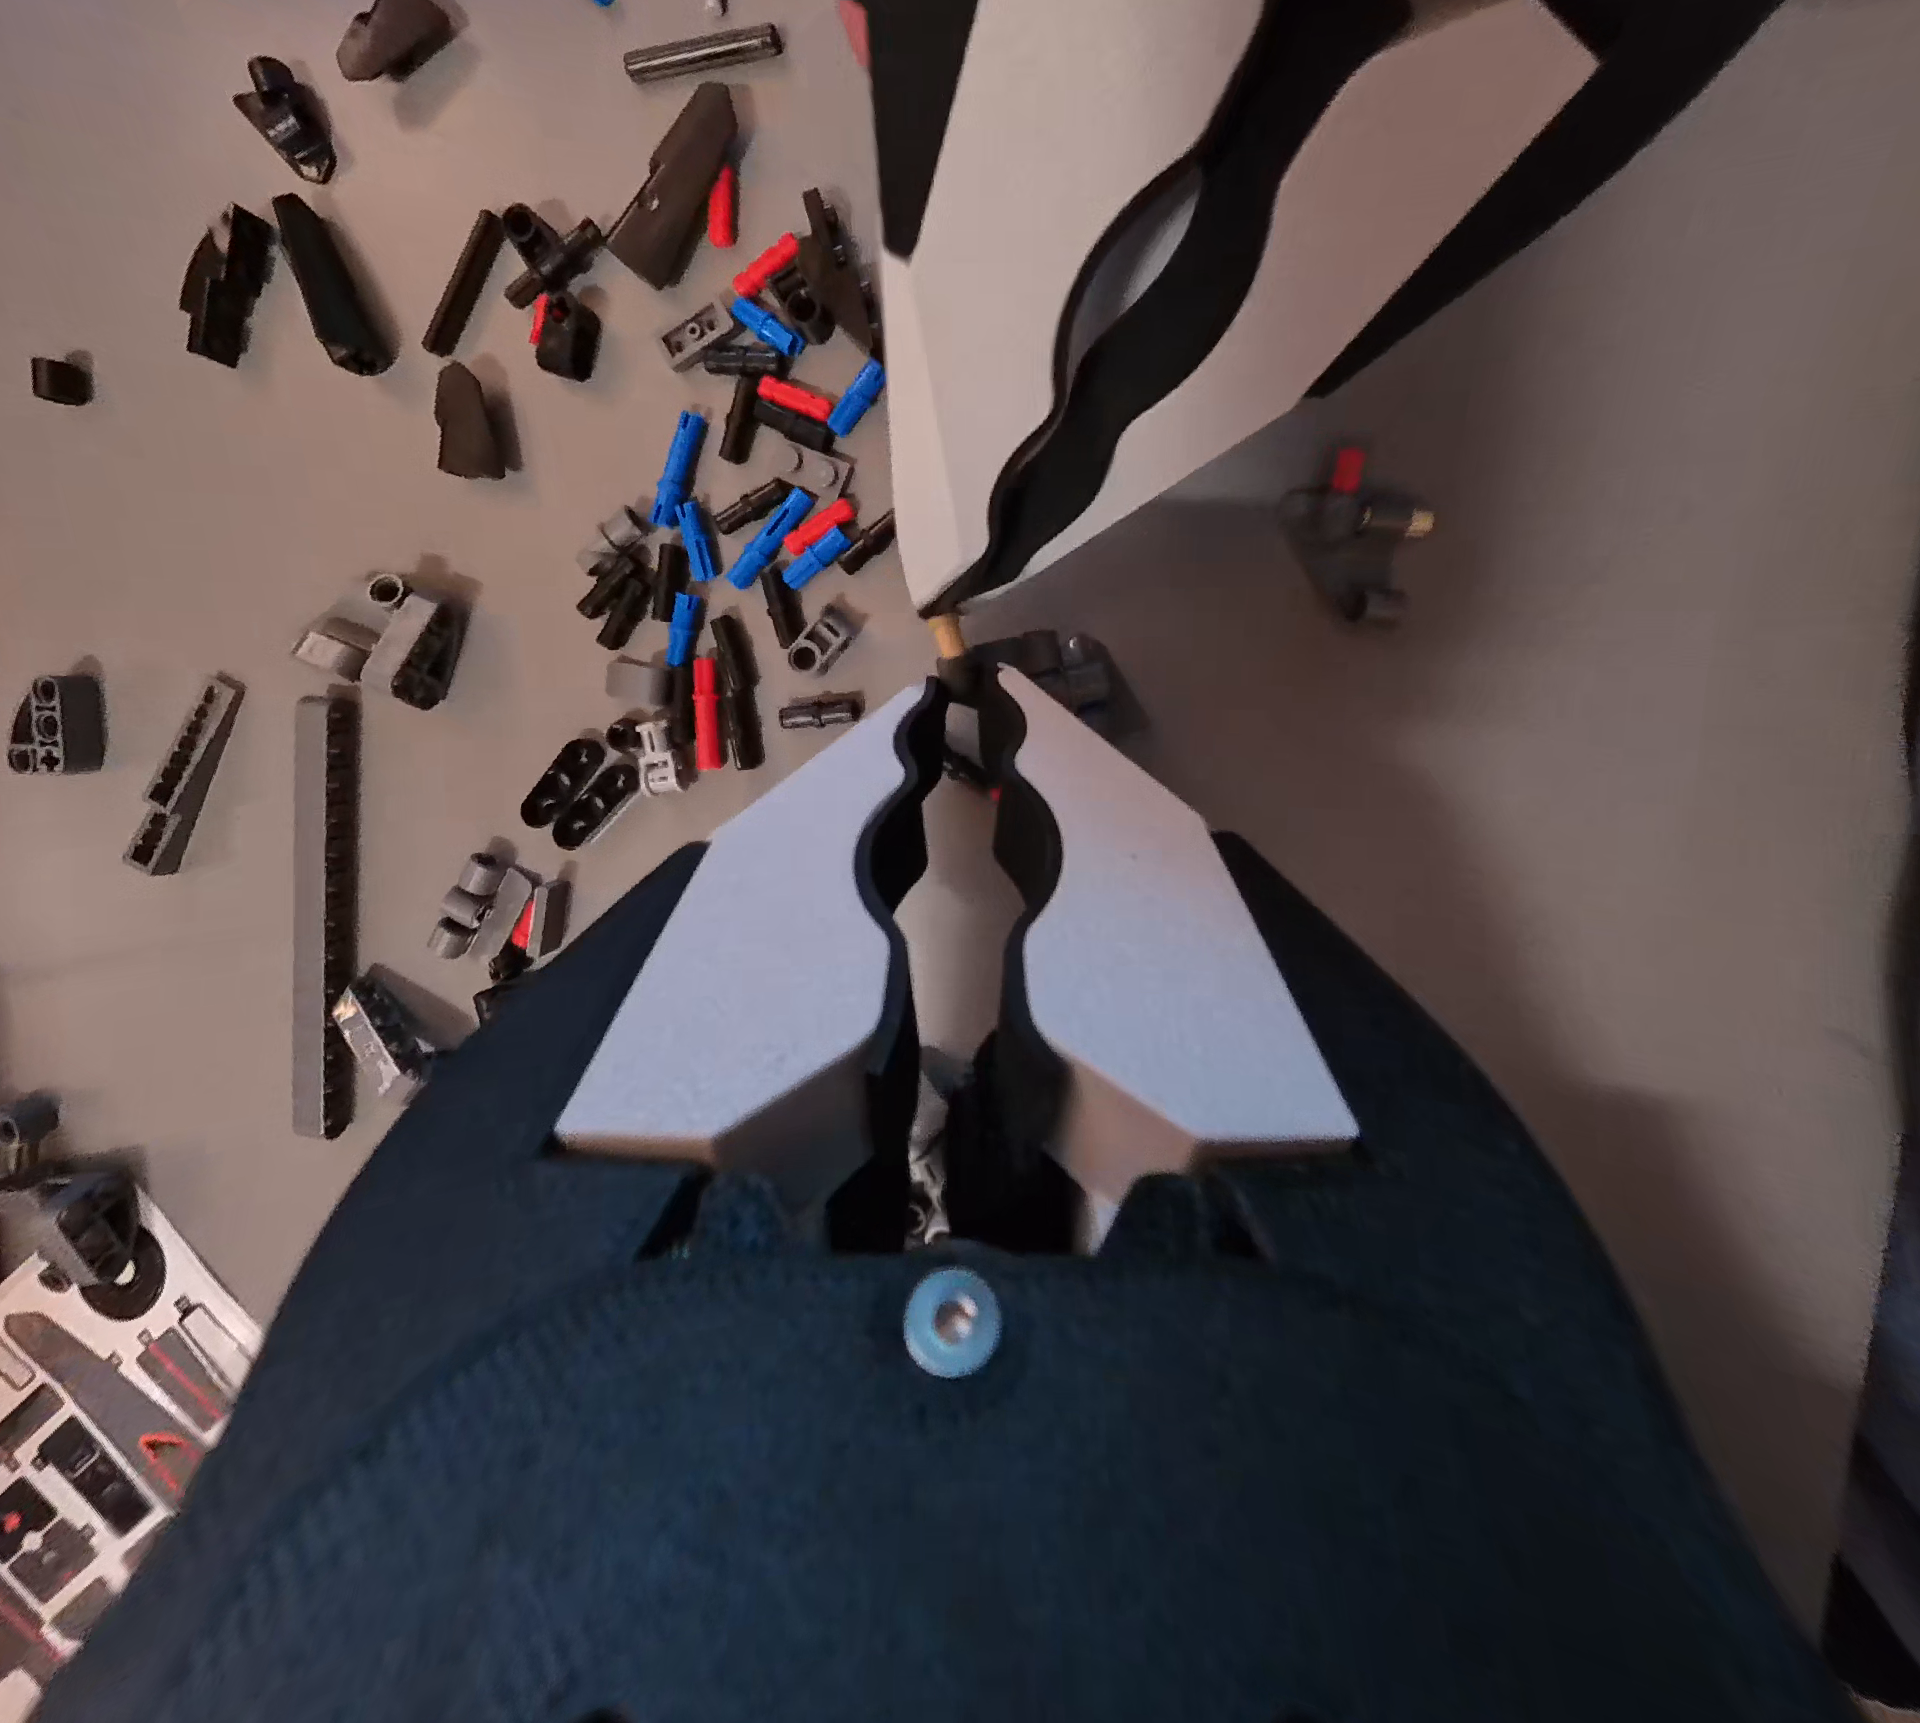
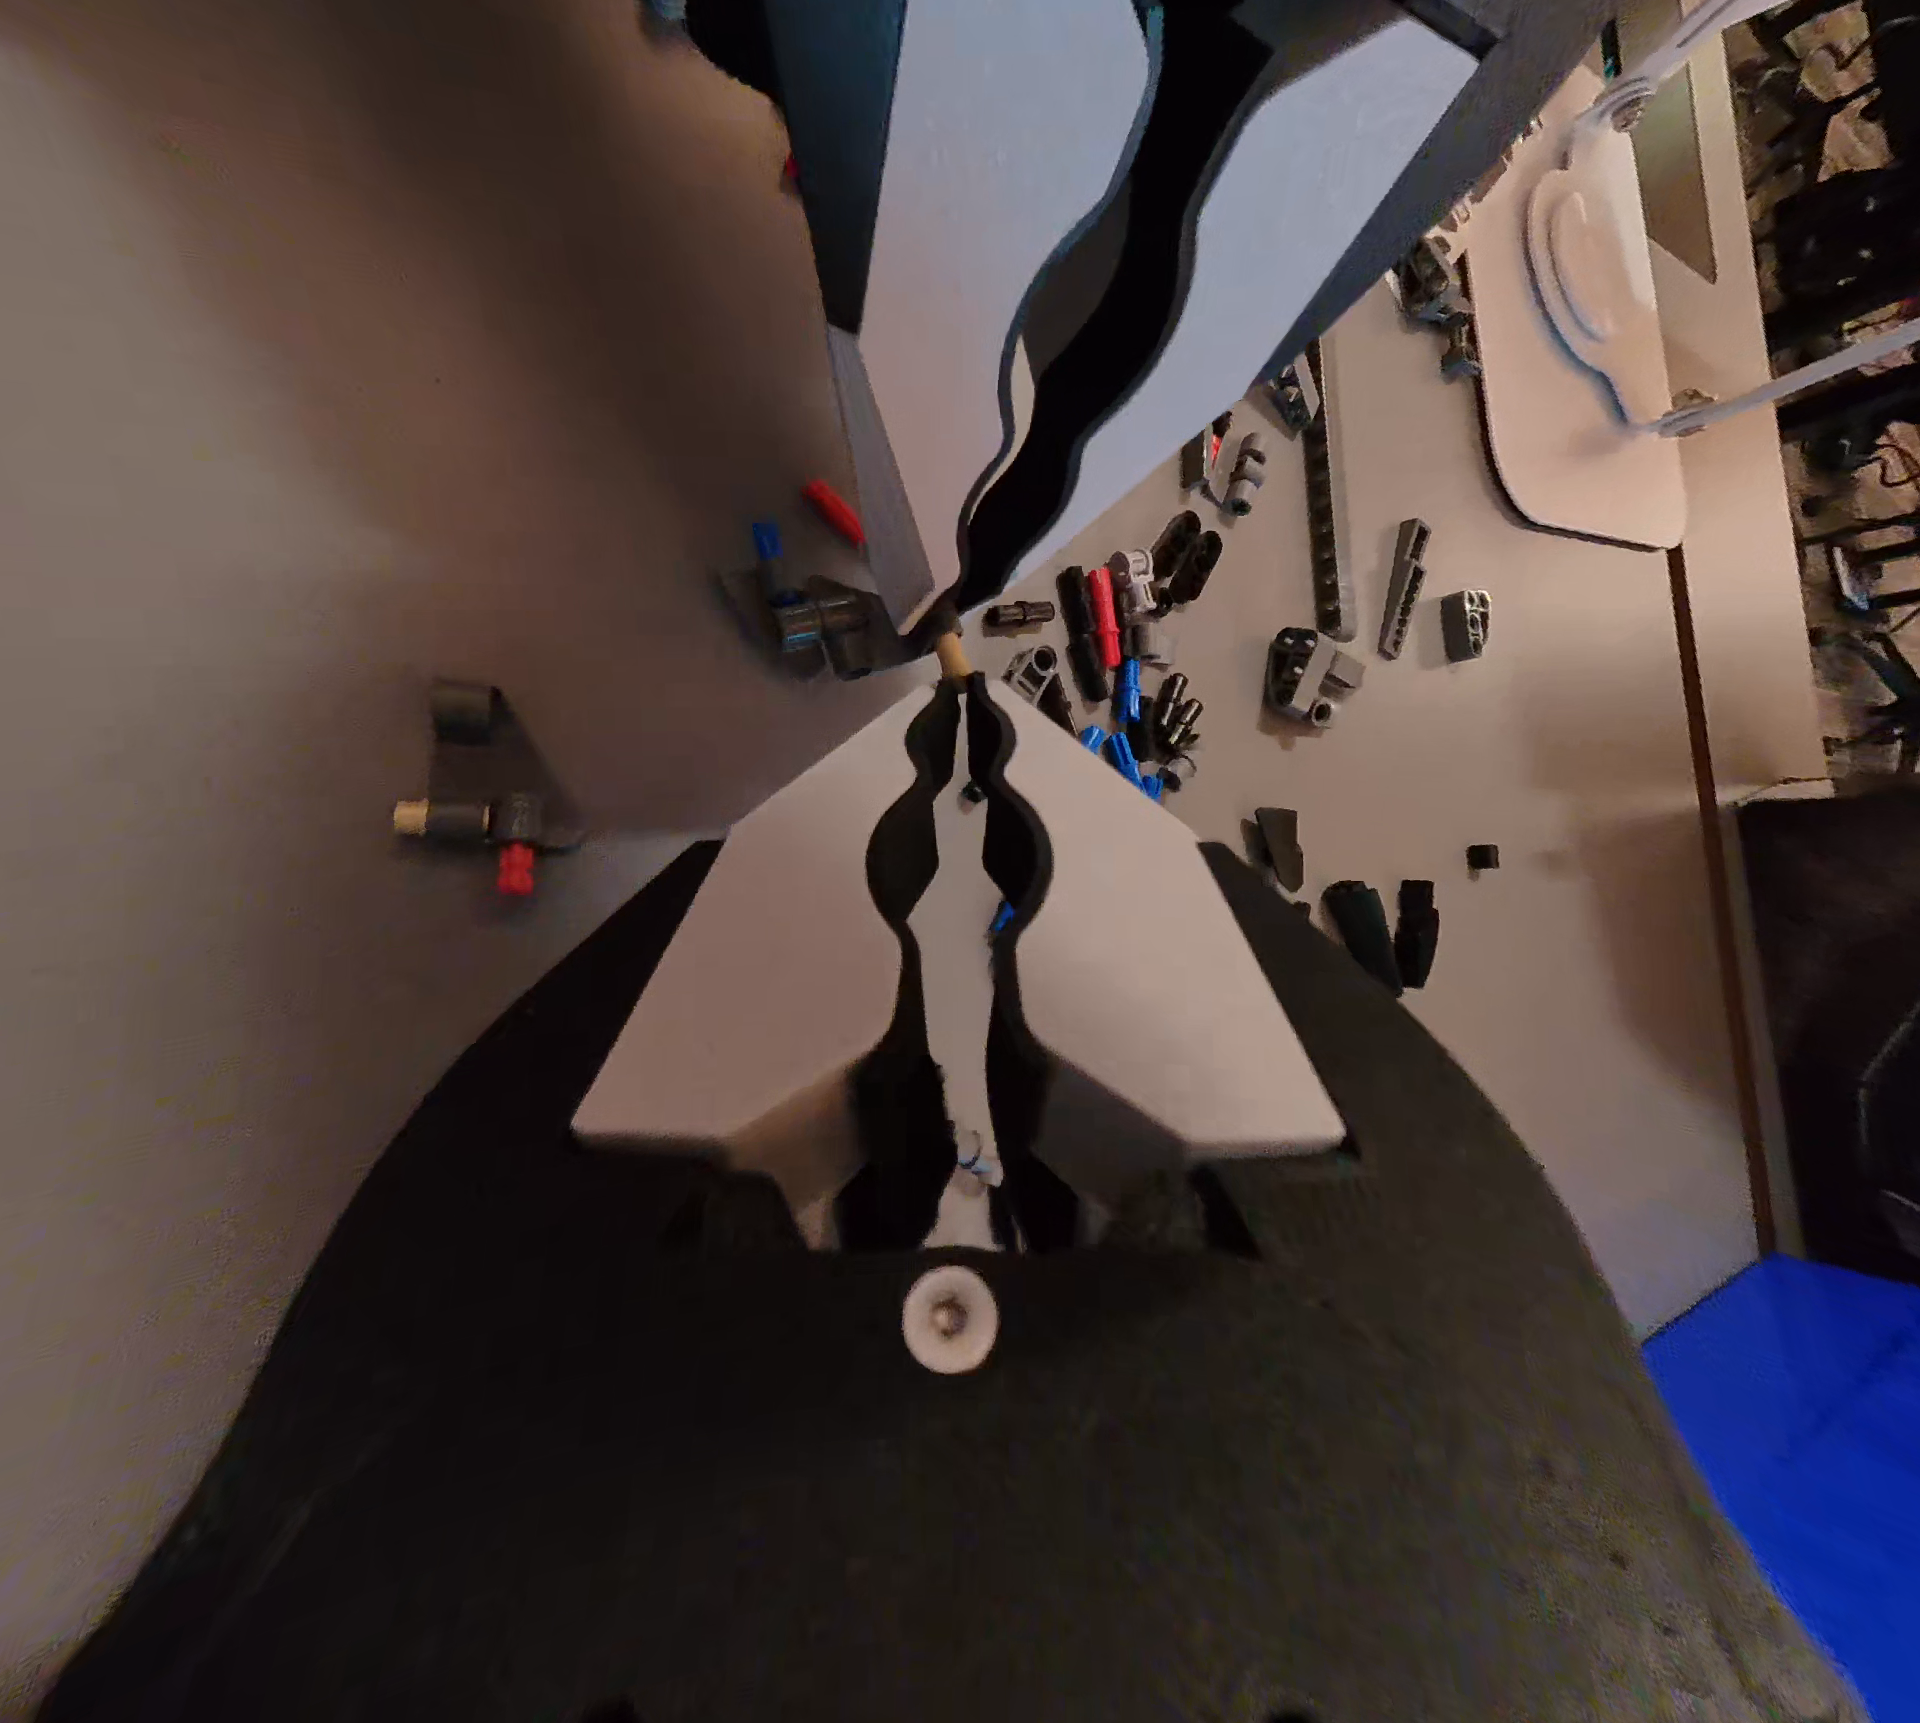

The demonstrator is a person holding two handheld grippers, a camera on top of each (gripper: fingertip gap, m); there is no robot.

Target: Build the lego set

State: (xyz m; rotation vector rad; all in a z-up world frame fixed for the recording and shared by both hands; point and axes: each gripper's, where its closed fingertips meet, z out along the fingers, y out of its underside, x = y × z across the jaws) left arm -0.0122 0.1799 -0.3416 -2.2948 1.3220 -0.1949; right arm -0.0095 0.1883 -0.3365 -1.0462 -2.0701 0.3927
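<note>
My left gripper is shut on a small black piece just above the grey table. My right gripper comes in from the top, tip to tip with it, shut on a tan pin that meets the black piece. In the right wrist view my right gripper holds the tan pin against the left gripper's tip. A small grey sub-assembly lies on the table under the tips and also shows in the right wrist view.
A heap of loose blue, red and black pins lies left of the tips. A long grey beam and a sticker sheet lie farther left. Another small assembly with a red pin sits alone. A white stand base is beyond the pieces. My left and right fingertips are right by each other. Both grippers' tips are roughly 15 cm from the long grey beam.
</note>
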